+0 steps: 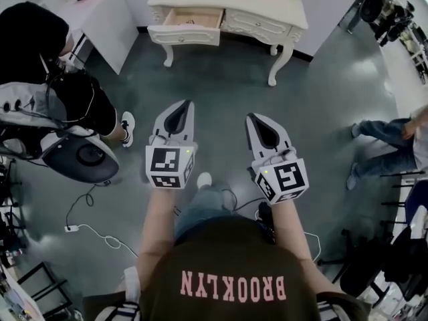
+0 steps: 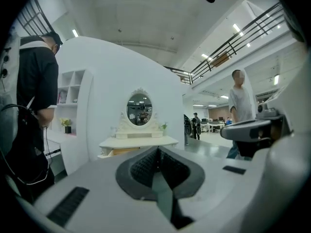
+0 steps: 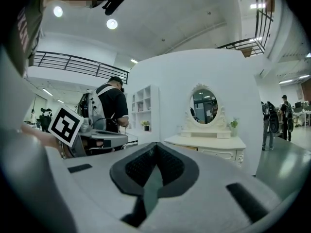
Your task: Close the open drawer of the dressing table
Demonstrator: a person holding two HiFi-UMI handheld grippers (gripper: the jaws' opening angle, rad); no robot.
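Note:
The cream dressing table point(image 1: 267, 5) stands far ahead at the top of the head view, its left drawer point(image 1: 190, 25) pulled out and its right drawer pushed in. My left gripper point(image 1: 183, 103) and right gripper point(image 1: 255, 117) are held side by side over the grey floor, well short of the table, both shut and empty. Along the left gripper point(image 2: 156, 152) I see the table point(image 2: 138, 142) with its oval mirror point(image 2: 139, 108) and the open drawer point(image 2: 121, 152) low at its left. The right gripper point(image 3: 154, 147) points left of the table point(image 3: 206, 142).
A person in black point(image 1: 40, 59) with gear stands at the left beside a white shelf unit point(image 1: 100, 12). Another person's legs point(image 1: 381, 132) reach in from the right. Cables point(image 1: 87, 229) trail on the floor at lower left. Grey floor lies between me and the table.

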